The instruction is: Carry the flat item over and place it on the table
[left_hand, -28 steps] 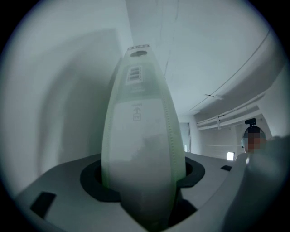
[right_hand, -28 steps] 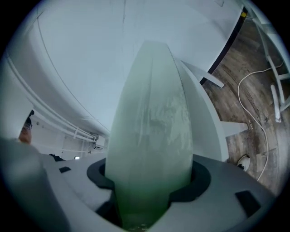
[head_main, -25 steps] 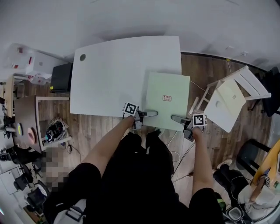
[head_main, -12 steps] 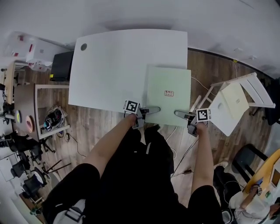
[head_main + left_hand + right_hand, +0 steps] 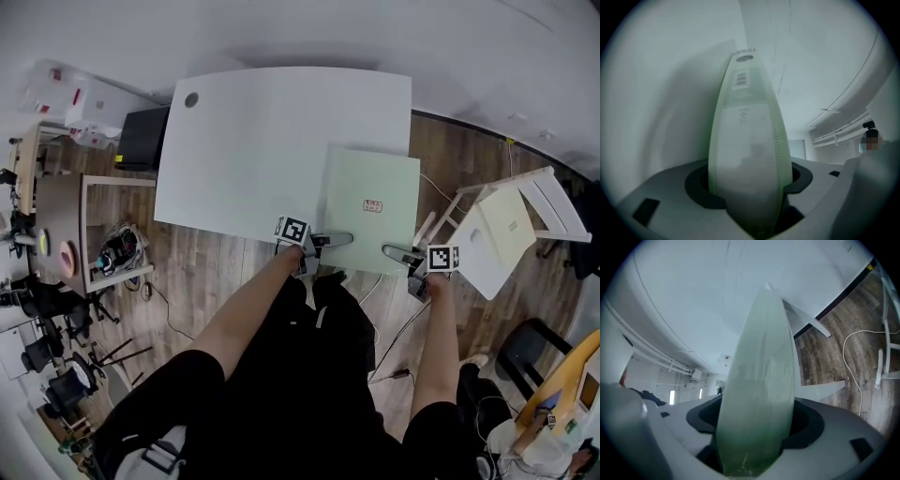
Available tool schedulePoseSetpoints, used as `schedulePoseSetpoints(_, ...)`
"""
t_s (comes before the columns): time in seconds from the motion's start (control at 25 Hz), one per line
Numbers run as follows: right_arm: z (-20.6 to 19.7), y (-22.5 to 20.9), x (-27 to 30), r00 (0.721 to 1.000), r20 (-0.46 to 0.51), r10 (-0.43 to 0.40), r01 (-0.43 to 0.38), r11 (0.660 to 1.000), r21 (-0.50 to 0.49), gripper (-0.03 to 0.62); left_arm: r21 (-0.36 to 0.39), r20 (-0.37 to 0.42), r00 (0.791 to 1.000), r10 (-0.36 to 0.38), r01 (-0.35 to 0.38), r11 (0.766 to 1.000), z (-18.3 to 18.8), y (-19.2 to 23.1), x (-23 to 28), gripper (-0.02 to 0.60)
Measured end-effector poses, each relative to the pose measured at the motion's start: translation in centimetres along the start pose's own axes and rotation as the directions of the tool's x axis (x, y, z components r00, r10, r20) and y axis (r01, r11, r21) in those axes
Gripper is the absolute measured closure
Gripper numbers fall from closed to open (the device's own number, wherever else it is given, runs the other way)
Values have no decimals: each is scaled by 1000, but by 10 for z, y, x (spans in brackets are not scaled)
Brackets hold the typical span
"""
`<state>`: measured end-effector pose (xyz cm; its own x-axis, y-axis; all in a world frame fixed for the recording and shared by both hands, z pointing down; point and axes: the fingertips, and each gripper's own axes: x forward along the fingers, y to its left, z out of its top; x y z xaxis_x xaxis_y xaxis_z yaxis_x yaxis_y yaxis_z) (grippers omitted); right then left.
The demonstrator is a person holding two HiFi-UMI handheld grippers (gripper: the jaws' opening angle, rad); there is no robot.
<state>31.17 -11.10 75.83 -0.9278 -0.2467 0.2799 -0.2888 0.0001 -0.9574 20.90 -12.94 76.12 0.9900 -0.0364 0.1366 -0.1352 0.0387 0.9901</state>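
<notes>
On the white table (image 5: 253, 141), near right corner, overhanging its front edge, the flat green board (image 5: 367, 173): carried over, apparently set down; your left gripper (image 5: 333, 240) clamps its rim, your right gripper (image 5: 394, 251) has just been opening, jaws loose around it; left release and withdrawal remain.
</notes>
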Motion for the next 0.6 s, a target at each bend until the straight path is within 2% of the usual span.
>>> schedulePoseSetpoints(0.16,2,-5,-6,994,66,-91,93,995,-26,236,-4,-7,1000,6,-6,1000,1,0,-2,270)
schedulePoseSetpoints(0.28,2,-8,-11,977,106,-185,190,981,-42,226,0,1,1000,14,-14,1000,1,0,-2,270)
schedulePoseSetpoints(0.36,3,-9,-20,956,116,-268,278,957,-87,218,9,7,1000,22,-22,1000,0,0,0,267)
schedulePoseSetpoints(0.48,10,-16,-51,900,176,-399,428,885,-182,218,40,20,998,57,-58,998,0,2,0,268)
schedulePoseSetpoints(0.52,14,-18,-61,888,209,-409,446,876,-181,218,39,30,998,57,-58,998,1,2,-1,268)
schedulePoseSetpoints(0.6,22,-17,-70,887,270,-374,421,896,-143,218,19,59,997,41,-42,999,6,3,-4,268)
